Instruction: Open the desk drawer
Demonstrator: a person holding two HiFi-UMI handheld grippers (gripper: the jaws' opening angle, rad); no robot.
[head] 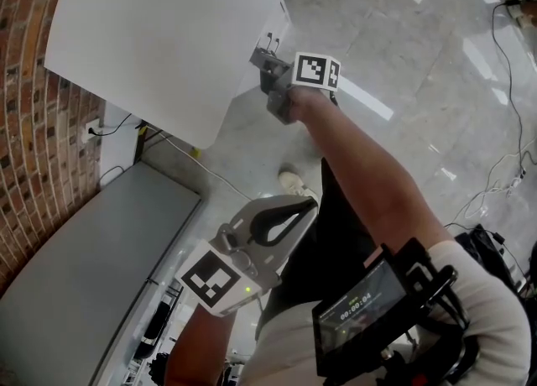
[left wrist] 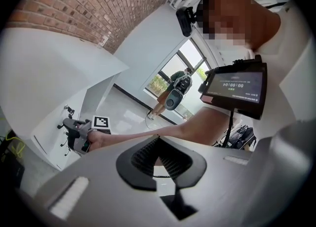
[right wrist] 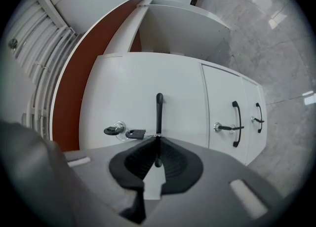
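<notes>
A white drawer unit (right wrist: 148,88) under the white desk (head: 168,32) has three fronts with black handles. My right gripper (right wrist: 158,139) is shut on the nearest drawer handle (right wrist: 159,107), whose bar runs between the jaws. That front looks flush with the others. Keys (right wrist: 123,132) hang in a lock just left of the handle. In the head view the right gripper (head: 270,50) reaches out at the desk's edge on a stretched arm. My left gripper (head: 312,203) hangs low near my body, shut with nothing in it; its own view shows the left gripper (left wrist: 157,138) facing the outstretched arm.
A brick wall (head: 25,82) runs along the left. A grey surface (head: 92,267) lies at the lower left. Cables (head: 503,183) trail over the glossy floor at right. Two more handles (right wrist: 237,122) sit right of the gripped one. Another person (left wrist: 174,90) stands by a far window.
</notes>
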